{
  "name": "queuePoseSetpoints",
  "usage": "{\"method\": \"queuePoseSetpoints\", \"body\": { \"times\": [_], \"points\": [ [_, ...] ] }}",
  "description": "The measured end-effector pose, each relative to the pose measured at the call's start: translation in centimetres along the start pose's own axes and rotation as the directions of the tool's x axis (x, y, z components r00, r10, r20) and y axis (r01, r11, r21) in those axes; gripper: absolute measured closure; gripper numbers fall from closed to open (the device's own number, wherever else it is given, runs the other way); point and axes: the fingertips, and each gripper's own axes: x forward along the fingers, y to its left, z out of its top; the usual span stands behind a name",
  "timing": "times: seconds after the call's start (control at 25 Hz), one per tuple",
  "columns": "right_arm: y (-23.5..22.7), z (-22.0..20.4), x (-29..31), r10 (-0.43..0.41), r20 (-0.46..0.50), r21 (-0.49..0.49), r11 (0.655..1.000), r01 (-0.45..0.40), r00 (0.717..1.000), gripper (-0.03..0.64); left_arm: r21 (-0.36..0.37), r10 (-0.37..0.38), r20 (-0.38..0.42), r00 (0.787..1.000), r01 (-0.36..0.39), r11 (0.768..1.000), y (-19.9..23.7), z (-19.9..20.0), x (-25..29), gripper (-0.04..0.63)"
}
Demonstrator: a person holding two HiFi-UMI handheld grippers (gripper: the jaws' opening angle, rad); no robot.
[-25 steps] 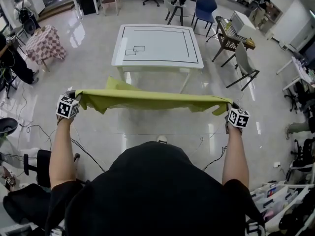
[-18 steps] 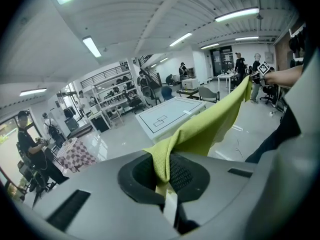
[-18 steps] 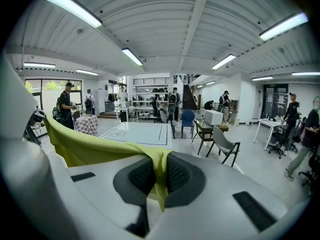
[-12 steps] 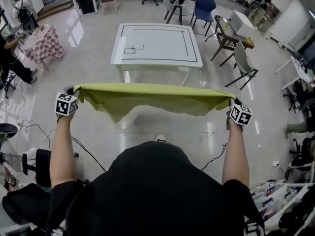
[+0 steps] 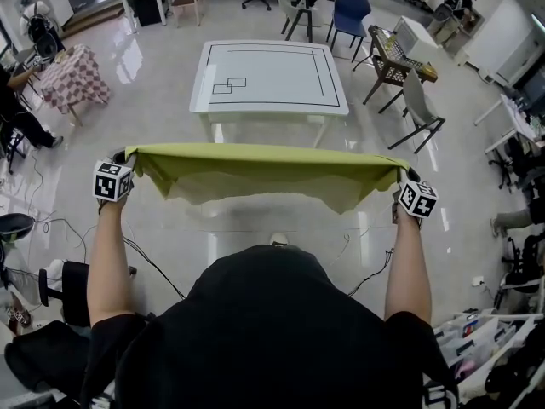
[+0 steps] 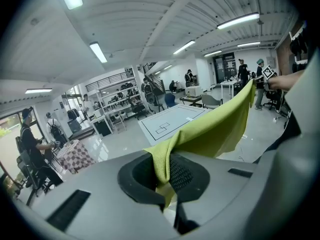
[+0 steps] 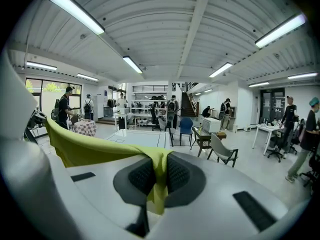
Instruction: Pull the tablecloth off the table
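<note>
A yellow-green tablecloth (image 5: pixel 264 170) hangs stretched in the air between my two grippers, clear of the white table (image 5: pixel 269 79), whose top is bare with black lines. My left gripper (image 5: pixel 128 162) is shut on the cloth's left corner (image 6: pixel 162 159). My right gripper (image 5: pixel 400 180) is shut on the right corner (image 7: pixel 157 176). In both gripper views a fold of cloth is pinched between the dark pads and its tail hangs below. The cloth's lower edge sags loosely over the floor in front of the person.
Past the table stand a blue chair (image 5: pixel 352 11), a wicker chair (image 5: pixel 393 62) and a grey chair (image 5: pixel 423 109). A checkered-cloth table (image 5: pixel 75 75) is at far left. Cables (image 5: pixel 145 262) trail on the glossy floor near the person's feet. Other people stand about the room.
The cloth has spread from a narrow bunched band into a wider hanging sheet. Both grippers rose slightly and stayed apart, still clamped on the corners.
</note>
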Motion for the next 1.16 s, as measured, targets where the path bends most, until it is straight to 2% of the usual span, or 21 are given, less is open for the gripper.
{"method": "queuePoseSetpoints", "body": {
  "times": [1.16],
  "points": [
    [-0.6,1.4,3.7,0.003,0.049,0.035,0.999,-0.005,0.999,0.597,-0.081,0.043,0.045,0.998,-0.039,0.996,0.3,0.9,2.8,0.572]
  ]
}}
